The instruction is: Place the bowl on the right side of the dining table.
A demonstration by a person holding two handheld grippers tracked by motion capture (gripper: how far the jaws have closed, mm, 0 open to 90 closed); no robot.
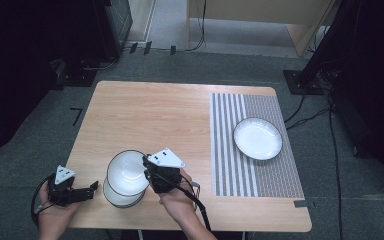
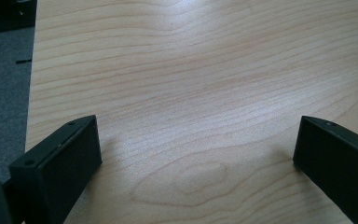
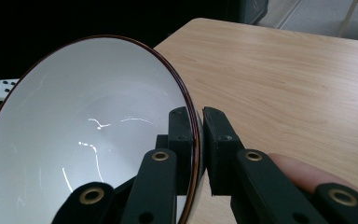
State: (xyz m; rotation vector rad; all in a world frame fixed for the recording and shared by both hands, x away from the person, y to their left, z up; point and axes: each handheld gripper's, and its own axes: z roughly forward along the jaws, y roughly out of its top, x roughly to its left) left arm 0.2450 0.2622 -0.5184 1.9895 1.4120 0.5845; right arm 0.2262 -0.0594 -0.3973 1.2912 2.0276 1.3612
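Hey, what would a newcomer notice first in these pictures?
Probably the white bowl near the table's front edge, tilted above another bowl, its rim pinched by the right gripper. Next, the white plate alone on the striped mat at right.

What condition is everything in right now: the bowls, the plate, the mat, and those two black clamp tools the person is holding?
Top bowl: empty, tilted, rim pinched.
Lower bowl: upright on table, under the top one.
Plate: empty, flat on mat.
Striped mat: spread flat.
Right gripper: shut on top bowl.
Left gripper: open, holding nothing.
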